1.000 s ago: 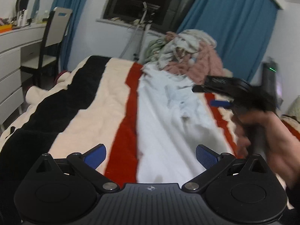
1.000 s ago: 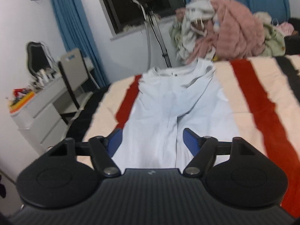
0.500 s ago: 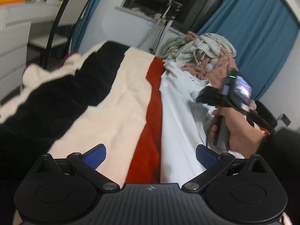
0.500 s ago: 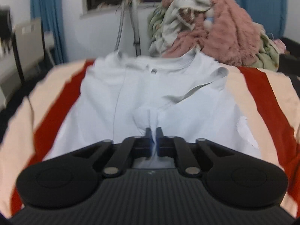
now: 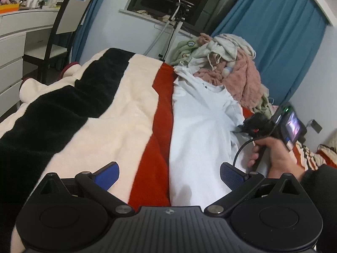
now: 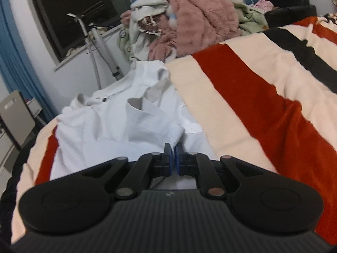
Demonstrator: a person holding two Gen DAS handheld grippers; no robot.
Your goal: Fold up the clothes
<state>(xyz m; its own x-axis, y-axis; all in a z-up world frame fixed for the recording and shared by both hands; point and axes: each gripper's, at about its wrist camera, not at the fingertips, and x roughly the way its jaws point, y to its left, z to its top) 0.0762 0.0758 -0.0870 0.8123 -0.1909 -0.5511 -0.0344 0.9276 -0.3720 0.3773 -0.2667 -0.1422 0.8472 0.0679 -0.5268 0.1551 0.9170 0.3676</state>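
Observation:
A white shirt (image 5: 200, 126) lies lengthwise on the striped blanket (image 5: 126, 116), collar towards the far end. My left gripper (image 5: 168, 168) hangs open over the shirt's near left edge and the red stripe, with nothing between its blue pads. A person's hand (image 5: 271, 154) holds my right gripper (image 5: 242, 126) at the shirt's right side. In the right wrist view my right gripper (image 6: 173, 149) is shut, its pads pinching a fold of the white shirt (image 6: 118, 130), which bunches up towards them.
A heap of pink, grey and green clothes (image 5: 231, 63) sits at the bed's far end beside blue curtains. A chair (image 5: 65, 21) and white dresser (image 5: 12, 42) stand left of the bed. A stand (image 5: 174, 21) rises by the window.
My right gripper went from open to shut on the shirt and sank to its right side. My left gripper dropped lower towards the shirt's left edge and stayed open.

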